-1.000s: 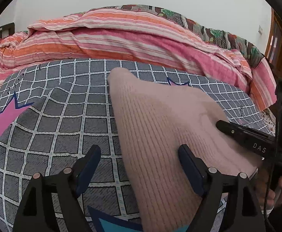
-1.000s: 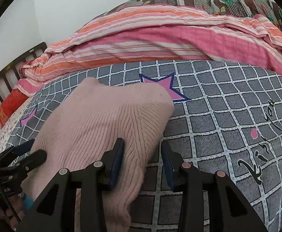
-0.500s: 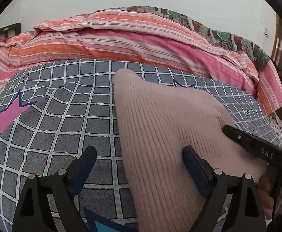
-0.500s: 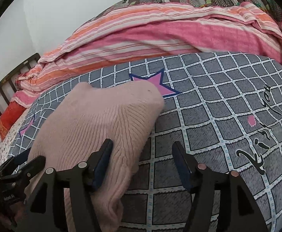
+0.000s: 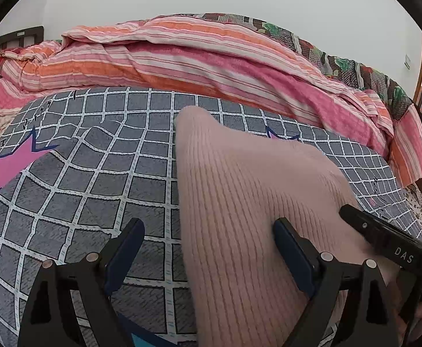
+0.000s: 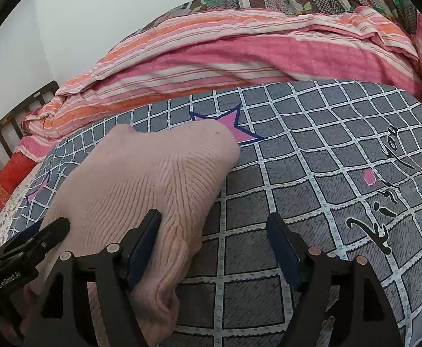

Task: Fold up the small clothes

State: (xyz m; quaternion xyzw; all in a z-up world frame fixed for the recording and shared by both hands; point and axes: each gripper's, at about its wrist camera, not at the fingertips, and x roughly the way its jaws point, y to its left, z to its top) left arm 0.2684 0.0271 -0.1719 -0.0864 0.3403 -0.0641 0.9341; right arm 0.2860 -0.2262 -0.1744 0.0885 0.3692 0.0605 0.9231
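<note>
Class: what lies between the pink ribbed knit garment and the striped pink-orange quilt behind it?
Only grey checked bedsheet between garment and quilt; both views.

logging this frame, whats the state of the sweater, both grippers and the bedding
pink knit garment: folded over, lying on the checked sheet, not gripped
left gripper: open, jaws straddling the garment's left edge
right gripper: open, left finger against the garment's near right edge
checked sheet: spread out, slightly wrinkled
striped quilt: bunched up behind the sheet

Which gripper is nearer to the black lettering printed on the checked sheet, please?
Right. The right gripper sits just beside the lettering; the left gripper is beyond the sweater.
</note>
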